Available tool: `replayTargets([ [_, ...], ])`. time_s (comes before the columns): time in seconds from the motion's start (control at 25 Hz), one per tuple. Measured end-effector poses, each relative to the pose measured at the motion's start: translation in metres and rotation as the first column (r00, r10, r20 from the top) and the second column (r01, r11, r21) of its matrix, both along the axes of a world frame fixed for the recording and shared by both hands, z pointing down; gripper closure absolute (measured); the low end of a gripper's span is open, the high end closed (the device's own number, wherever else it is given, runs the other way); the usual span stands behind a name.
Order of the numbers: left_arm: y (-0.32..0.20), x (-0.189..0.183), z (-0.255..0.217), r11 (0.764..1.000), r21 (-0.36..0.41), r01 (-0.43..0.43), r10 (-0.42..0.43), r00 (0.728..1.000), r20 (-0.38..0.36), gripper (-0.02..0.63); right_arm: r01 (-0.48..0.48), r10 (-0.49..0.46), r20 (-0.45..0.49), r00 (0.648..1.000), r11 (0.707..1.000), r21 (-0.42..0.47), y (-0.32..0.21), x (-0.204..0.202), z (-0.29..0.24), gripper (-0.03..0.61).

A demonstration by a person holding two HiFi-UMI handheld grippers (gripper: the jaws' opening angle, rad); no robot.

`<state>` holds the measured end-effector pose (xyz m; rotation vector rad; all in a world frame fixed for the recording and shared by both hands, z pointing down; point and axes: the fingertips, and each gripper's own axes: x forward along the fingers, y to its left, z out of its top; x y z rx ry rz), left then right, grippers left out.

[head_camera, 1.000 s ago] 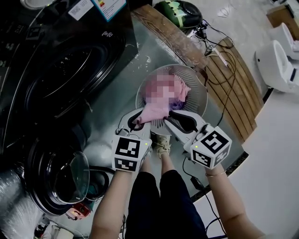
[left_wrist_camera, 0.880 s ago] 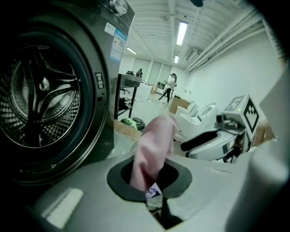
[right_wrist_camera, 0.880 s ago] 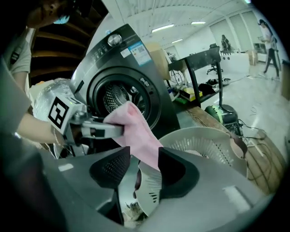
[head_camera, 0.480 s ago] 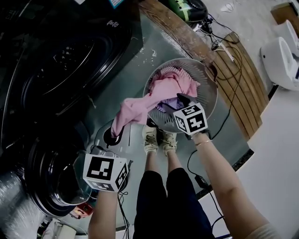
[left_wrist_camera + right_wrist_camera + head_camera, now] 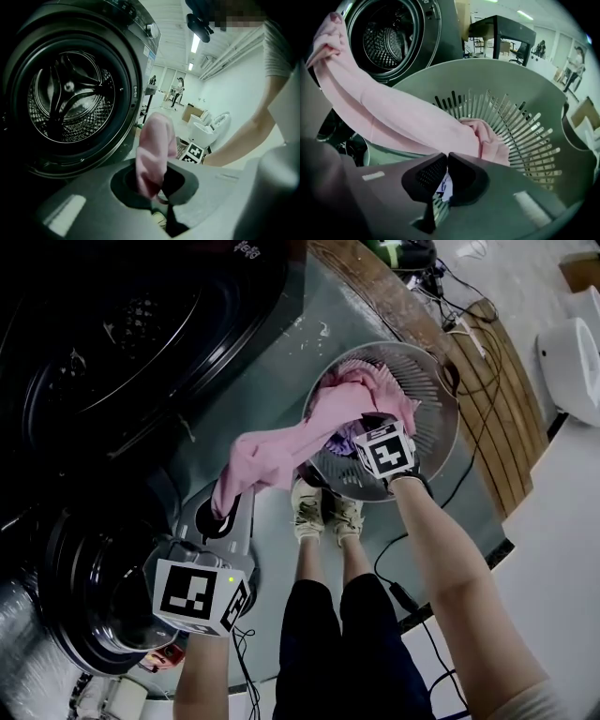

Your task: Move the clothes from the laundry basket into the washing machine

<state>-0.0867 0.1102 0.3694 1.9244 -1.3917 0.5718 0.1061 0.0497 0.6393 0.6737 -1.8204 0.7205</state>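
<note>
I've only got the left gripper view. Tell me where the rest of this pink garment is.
Observer: The pink garment runs from the left tool back over the rim of the laundry basket. Its far end lies inside.
Operator: Report the right tool.
Observer: The right tool is down in the basket. Its jaws have just been closing and now meet, with nothing visibly pinched between them.
Operator: Tell me what else is in there.
Observer: A purple garment lies under the pink one.
</note>
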Motion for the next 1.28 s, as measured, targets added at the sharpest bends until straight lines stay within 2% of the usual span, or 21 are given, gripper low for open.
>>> replayTargets([
  [0.08, -0.001, -0.001, 0.006, 1.000, -0.006, 0.015, -0.015, 1.000, 0.011, 0.597, -0.081, 0.082, 0.076, 0.994, 0.997, -0.006, -0.005, 0.002, -0.012, 0.545],
  [0.16, -0.004, 0.000, 0.011, 0.999, -0.017, 0.028, -0.028, 1.000, 0.010, 0.597, -0.167, 0.166, 0.178, 0.970, 0.986, -0.006, -0.011, 0.003, -0.035, 0.545],
  [0.24, -0.008, 0.007, 0.013, 0.999, -0.023, 0.027, -0.027, 1.000, 0.001, 0.597, -0.199, 0.189, 0.271, 0.944, 0.980, 0.011, -0.017, 0.001, -0.065, 0.545],
  [0.4, -0.016, 0.030, 0.014, 1.000, -0.023, 0.003, -0.003, 1.000, -0.018, 0.567, -0.150, 0.113, 0.400, 0.910, 0.987, 0.062, -0.012, -0.014, -0.135, 0.545],
  [0.52, -0.024, 0.054, 0.015, 1.000, -0.022, -0.022, 0.021, 0.997, -0.072, 0.525, -0.101, 0.045, 0.474, 0.879, 0.990, 0.094, -0.005, -0.032, -0.195, 0.545],
  [0.68, -0.031, 0.098, 0.010, 0.994, -0.011, -0.109, 0.106, 0.978, -0.177, 0.408, -0.089, 0.018, 0.577, 0.817, 0.991, 0.095, -0.001, -0.054, -0.269, 0.543],
  [0.76, -0.036, 0.113, 0.000, 0.990, 0.021, -0.138, 0.139, 0.968, -0.208, 0.342, -0.062, -0.010, 0.599, 0.801, 0.993, 0.100, 0.002, -0.064, -0.293, 0.543],
  [0.8, -0.039, 0.117, -0.005, 0.989, 0.045, -0.142, 0.148, 0.965, -0.215, 0.333, -0.048, -0.025, 0.604, 0.797, 0.993, 0.105, 0.002, -0.067, -0.303, 0.543],
  [0.88, -0.045, 0.120, -0.016, 0.985, 0.091, -0.150, 0.166, 0.962, -0.216, 0.318, -0.039, -0.038, 0.610, 0.792, 0.993, 0.113, 0.003, -0.069, -0.320, 0.544],
  [0.96, -0.047, 0.122, -0.022, 0.974, 0.115, -0.195, 0.215, 0.957, -0.195, 0.299, -0.052, -0.030, 0.631, 0.775, 0.992, 0.111, 0.003, -0.068, -0.335, 0.545],
  [1.08, -0.037, 0.135, -0.019, 0.930, 0.108, -0.351, 0.360, 0.930, -0.072, 0.247, -0.077, 0.000, 0.703, 0.711, 0.994, 0.078, 0.006, -0.077, -0.357, 0.543],
  [1.12, -0.037, 0.136, -0.020, 0.926, 0.116, -0.359, 0.365, 0.930, -0.038, 0.247, -0.078, 0.001, 0.718, 0.697, 0.994, 0.074, 0.008, -0.083, -0.361, 0.543],
  [1.2, -0.043, 0.127, -0.023, 0.954, 0.129, -0.271, 0.277, 0.960, -0.034, 0.262, -0.072, -0.002, 0.727, 0.687, 0.995, 0.071, 0.012, -0.093, -0.364, 0.543],
  [1.28, -0.048, 0.110, -0.023, 0.977, 0.131, -0.167, 0.174, 0.984, -0.041, 0.415, -0.080, 0.021, 0.739, 0.673, 0.996, 0.044, 0.015, -0.096, -0.363, 0.541],
])
